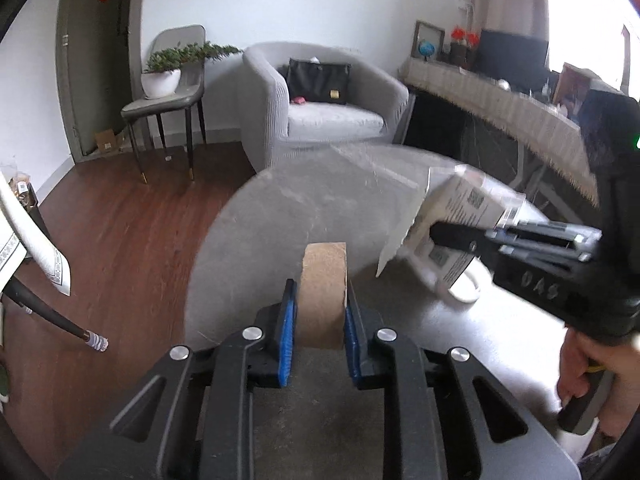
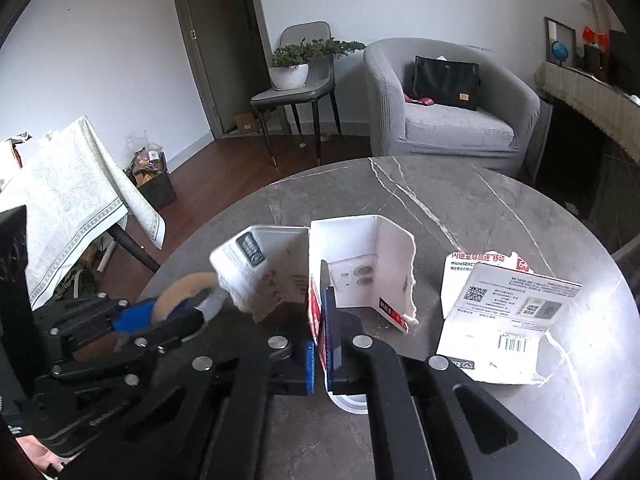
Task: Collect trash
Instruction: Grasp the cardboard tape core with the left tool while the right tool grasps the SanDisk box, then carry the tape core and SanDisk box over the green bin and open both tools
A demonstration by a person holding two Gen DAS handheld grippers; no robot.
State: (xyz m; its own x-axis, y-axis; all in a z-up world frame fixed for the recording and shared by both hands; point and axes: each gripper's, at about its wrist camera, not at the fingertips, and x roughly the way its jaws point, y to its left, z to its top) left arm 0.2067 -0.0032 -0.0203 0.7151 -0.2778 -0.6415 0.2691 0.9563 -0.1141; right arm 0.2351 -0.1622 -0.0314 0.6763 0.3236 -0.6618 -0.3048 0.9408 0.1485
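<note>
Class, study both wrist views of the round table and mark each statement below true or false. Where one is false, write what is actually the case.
1. The left gripper is shut on a cardboard tape roll. True.
2. The right gripper is open and holds nothing. False: it is shut on a torn white package.
3. A black bag sits in the grey armchair. True.
4. The potted plant stands on the floor. False: it stands on a grey chair.
5. Another torn package lies on the table. True.
</note>
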